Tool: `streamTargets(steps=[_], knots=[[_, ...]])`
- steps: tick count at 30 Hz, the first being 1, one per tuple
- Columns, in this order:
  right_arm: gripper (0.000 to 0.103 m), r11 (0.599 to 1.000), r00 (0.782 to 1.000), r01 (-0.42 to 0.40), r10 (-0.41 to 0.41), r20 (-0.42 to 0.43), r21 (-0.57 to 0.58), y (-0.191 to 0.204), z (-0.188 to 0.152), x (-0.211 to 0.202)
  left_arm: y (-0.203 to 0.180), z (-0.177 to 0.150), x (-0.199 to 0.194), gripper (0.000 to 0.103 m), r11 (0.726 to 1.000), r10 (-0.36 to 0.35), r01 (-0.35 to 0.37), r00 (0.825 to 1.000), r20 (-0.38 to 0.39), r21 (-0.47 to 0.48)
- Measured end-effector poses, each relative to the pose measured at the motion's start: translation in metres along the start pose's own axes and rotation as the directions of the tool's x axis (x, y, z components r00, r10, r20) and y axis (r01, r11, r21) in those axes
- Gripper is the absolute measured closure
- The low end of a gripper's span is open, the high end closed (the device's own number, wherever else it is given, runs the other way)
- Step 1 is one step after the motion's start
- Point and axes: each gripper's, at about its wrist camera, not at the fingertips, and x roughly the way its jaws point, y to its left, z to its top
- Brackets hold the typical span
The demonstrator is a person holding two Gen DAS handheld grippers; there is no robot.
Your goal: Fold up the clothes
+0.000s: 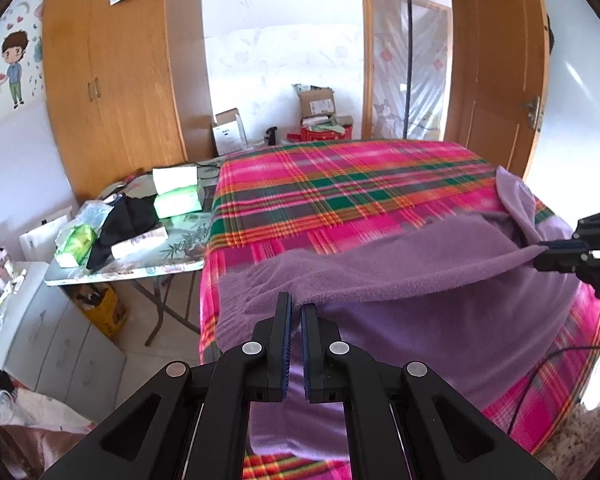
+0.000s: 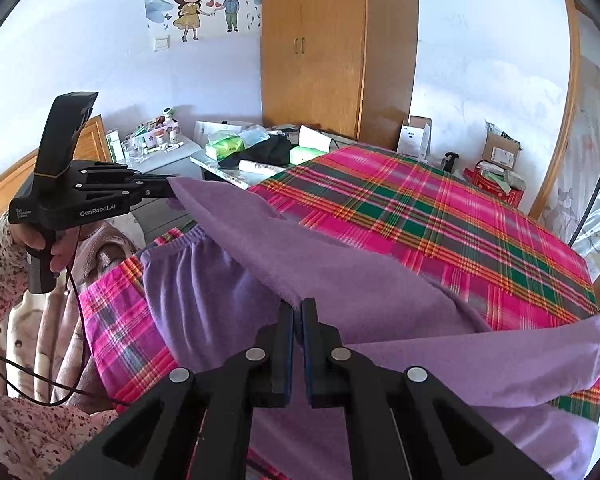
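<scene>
An open cardboard box (image 1: 317, 103) stands far ahead of the left gripper (image 1: 296, 312), beyond the bed's far edge, with its flaps up and crumpled packing sticking out of the top. A smaller white box (image 1: 229, 132) stands open to its left; what it holds cannot be made out. On the folding table (image 1: 140, 268) off to the left of that gripper lie green-and-white tissue packs (image 1: 178, 200) and a black cloth (image 1: 130, 216).

The purple garment (image 1: 420, 312) is a fleecy piece with a gathered elastic waistband (image 2: 188, 238), spread on the pink, green and orange plaid blanket (image 1: 340, 184) that covers the bed. Its upper layer is lifted off the layer beneath and stretched taut between the two tools, so the fuzzy inner face shows along the raised edge. One loose flap rises just beyond the right gripper (image 2: 297, 314).

The left gripper's jaws are pressed together on the garment's lifted edge, directly at the tips. The right gripper likewise pinches the same edge at its other end. A hand (image 2: 56, 248) in a floral sleeve (image 2: 0, 264) grips the left tool's handle.
</scene>
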Motion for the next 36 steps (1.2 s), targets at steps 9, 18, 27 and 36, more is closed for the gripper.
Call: streamTargets(steps=[9, 18, 27, 36], knots=[[0.099, 1.000, 0.999, -0.021, 0.022, -0.041, 0.014, 0.010, -0.023, 0.006, -0.008, -0.025, 0.002, 0.098, 1.000, 0.024, -0.024, 0.999, -0.021, 0.011], [0.099, 0.999, 0.996, -0.039, 0.041, -0.073, 0.031, 0.013, -0.040, 0.011, -0.011, -0.043, 0.004, 0.098, 1.000, 0.018, -0.018, 0.999, -0.049, 0.011], [0.099, 0.999, 0.994, -0.043, 0.046, -0.103, 0.033, 0.019, -0.054, 0.016, -0.014, -0.059, 0.004, 0.098, 1.000, 0.027, -0.025, 0.997, -0.071, 0.019], [0.098, 0.999, 0.985, -0.037, 0.036, -0.169, -0.003, 0.025, -0.065, 0.030, -0.008, -0.073, 0.016, 0.098, 0.999, 0.034, -0.031, 0.991, -0.130, 0.023]])
